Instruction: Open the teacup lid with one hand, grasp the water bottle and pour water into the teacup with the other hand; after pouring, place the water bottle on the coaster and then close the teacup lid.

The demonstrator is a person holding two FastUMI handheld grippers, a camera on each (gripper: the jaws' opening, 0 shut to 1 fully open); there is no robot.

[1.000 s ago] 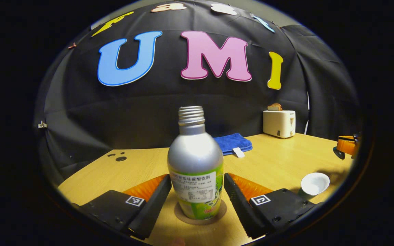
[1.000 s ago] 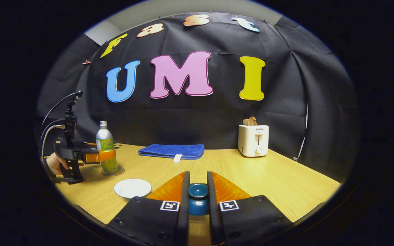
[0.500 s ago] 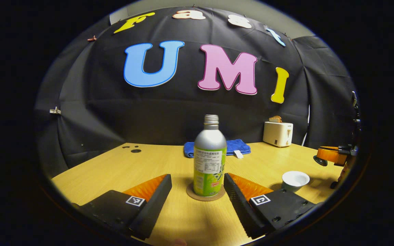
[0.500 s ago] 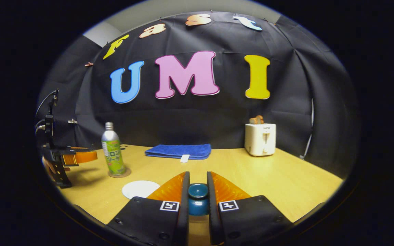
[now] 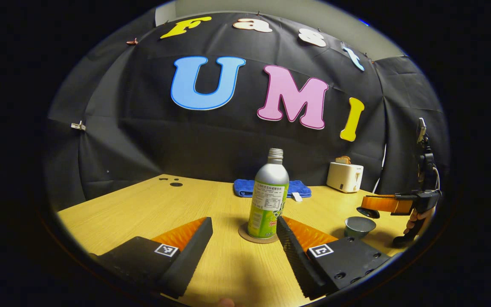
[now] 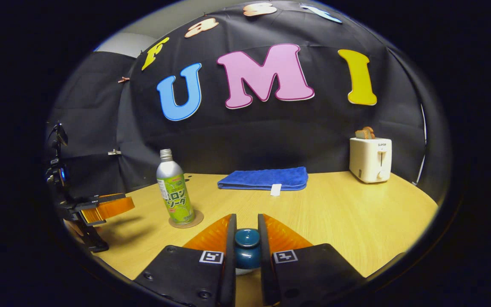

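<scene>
On coaster (image 5: pixel 258 237): bottle (image 5: pixel 268 197) upright | left gripper (image 5: pixel 244 238) wide open | right gripper (image 6: pixel 246 249) clamps lid knob (image 6: pixel 246 246), cup hidden

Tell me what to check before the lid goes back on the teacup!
1. Water bottle standing upright on the coaster: ok.
2. Left hand-held gripper open and clear of the bottle: ok.
3. Right hand-held gripper gripping the lid by its knob, a finger on each side: ok.
4. Teacup upright on the table, mouth uncovered: ok.
5. Lid lined up over the teacup: not ok; in the left gripper view it hangs above and to one side of the cup.
6. Water inside the teacup: cannot tell, the inside looks dark.
</scene>
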